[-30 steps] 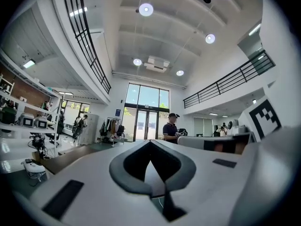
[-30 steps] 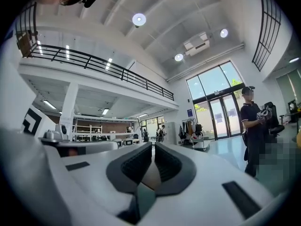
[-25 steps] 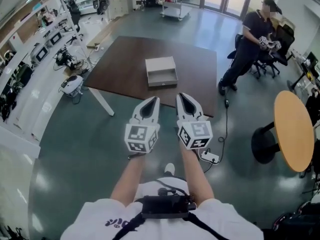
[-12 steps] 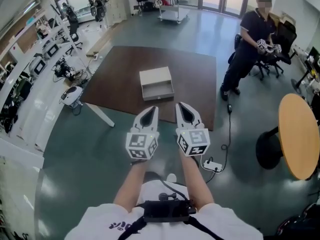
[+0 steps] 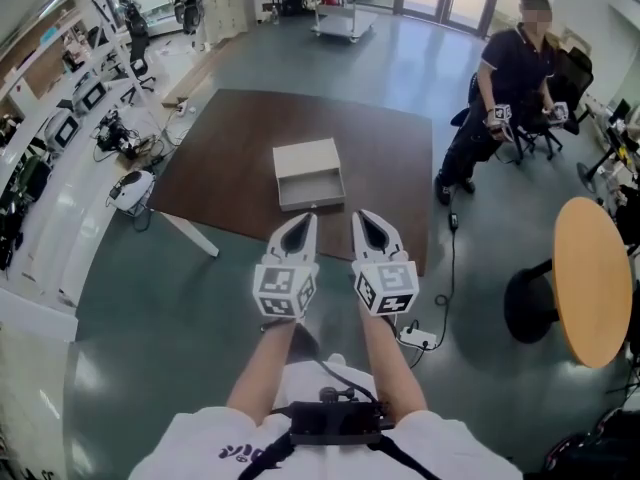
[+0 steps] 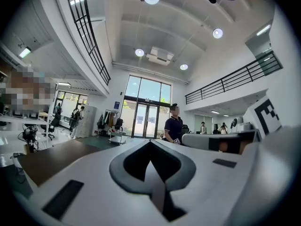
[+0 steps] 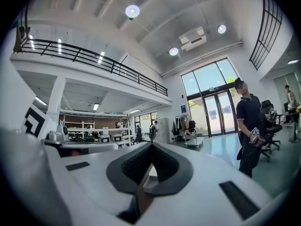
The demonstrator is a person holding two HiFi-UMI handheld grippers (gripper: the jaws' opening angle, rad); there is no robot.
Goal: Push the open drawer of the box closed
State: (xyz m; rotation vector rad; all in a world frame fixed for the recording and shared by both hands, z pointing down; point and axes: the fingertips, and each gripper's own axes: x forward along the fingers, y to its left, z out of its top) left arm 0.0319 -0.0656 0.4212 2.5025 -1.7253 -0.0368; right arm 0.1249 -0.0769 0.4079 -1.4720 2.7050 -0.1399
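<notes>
A pale box stands on the dark brown table ahead of me. Its drawer is pulled out toward me and looks empty. Both grippers hang side by side over the floor, short of the table's near edge. The left gripper is shut with nothing in it, and the right gripper is likewise shut and empty. In the left gripper view the closed jaws fill the lower picture, with the table at the left. A sliver of the box shows behind the closed right jaws.
A person in a dark shirt is by office chairs at the right. A round wooden table stands at the far right. A power strip and cable lie on the floor. Work benches line the left wall.
The box and table have slid slightly left and nearer in the head view. The person at the right has shifted toward the chairs. Both grippers stay shut, side by side.
</notes>
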